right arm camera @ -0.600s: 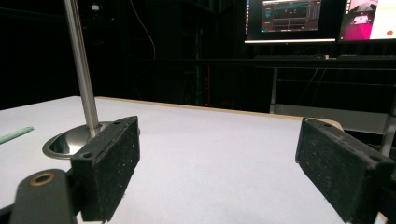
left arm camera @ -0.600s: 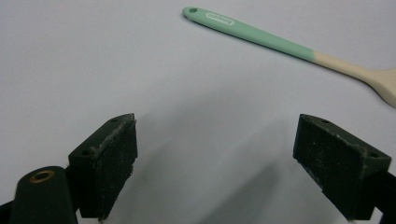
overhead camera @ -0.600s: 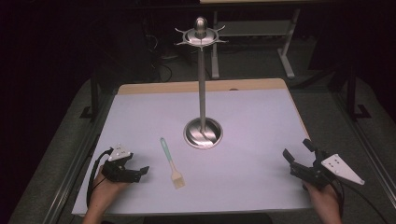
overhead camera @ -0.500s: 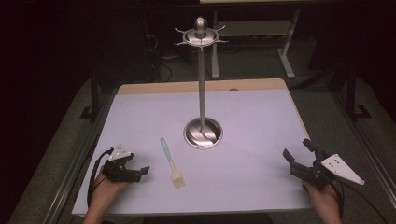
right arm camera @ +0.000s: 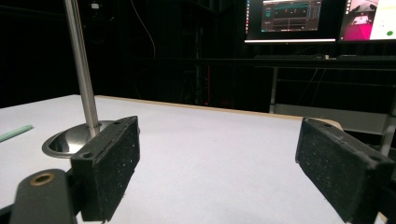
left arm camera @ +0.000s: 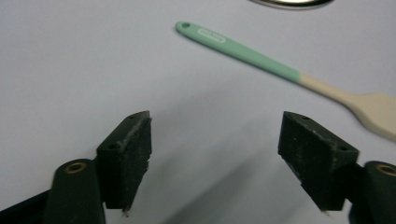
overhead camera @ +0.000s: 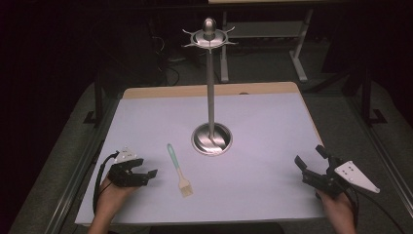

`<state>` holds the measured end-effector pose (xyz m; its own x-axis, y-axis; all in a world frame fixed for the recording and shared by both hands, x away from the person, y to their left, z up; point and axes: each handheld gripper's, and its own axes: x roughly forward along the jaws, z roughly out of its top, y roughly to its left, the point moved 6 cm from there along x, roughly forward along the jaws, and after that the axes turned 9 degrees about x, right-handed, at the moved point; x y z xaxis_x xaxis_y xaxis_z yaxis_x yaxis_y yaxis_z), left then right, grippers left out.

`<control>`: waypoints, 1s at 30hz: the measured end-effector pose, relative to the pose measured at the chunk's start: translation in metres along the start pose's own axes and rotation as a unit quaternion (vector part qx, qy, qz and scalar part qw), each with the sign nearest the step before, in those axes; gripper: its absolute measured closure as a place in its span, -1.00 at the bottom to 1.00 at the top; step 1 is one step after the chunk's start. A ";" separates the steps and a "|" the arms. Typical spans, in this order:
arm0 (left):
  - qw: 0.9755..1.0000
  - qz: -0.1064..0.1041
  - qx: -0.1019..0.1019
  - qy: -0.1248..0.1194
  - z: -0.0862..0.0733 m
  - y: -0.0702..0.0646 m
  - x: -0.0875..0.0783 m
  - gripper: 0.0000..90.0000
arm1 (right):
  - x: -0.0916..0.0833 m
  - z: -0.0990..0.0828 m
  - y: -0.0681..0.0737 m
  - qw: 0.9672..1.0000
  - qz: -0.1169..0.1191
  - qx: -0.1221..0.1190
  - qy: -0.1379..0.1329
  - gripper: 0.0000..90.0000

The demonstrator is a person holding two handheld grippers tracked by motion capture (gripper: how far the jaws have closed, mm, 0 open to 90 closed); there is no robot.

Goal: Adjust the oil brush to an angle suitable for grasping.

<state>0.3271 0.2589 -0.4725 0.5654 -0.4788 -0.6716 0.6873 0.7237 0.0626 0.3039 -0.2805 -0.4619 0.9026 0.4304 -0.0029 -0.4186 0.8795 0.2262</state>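
High view shows a pastry brush [overhead camera: 178,170] lying flat just left of the metal stand's [overhead camera: 211,138] base, near the left gripper [overhead camera: 146,174], whose jaws stand wide and empty. It looks light and stiff; the green handle [left arm camera: 240,48] seems the best grip, not the soft bristle end.

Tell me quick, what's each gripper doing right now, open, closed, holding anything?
Left gripper: jaws open, holding nothing; the brush lies just beyond them.
Right gripper: jaws open, holding nothing.
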 end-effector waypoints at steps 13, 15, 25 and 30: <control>1.000 0.009 -0.012 -0.008 0.029 0.004 0.005 0.26 | 0.000 0.000 -0.001 1.000 -0.002 0.004 0.001 -0.71; 1.000 0.007 -0.017 -0.010 0.031 0.004 0.006 0.33 | 0.000 0.000 -0.001 1.000 -0.001 0.002 0.003 -0.71; 1.000 0.011 -0.010 -0.010 0.055 0.005 0.022 0.95 | 0.000 0.000 -0.001 1.000 -0.001 0.002 0.003 -0.71; 1.000 0.018 -0.007 0.004 0.065 0.009 0.032 0.99 | 0.000 0.000 -0.001 1.000 -0.001 0.005 0.001 -0.71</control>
<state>0.3806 0.2178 -0.4458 0.5865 -0.4483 -0.6746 0.6594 0.7480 0.0762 0.3042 -0.2815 -0.4620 0.9032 0.4291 -0.0053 -0.4159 0.8784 0.2355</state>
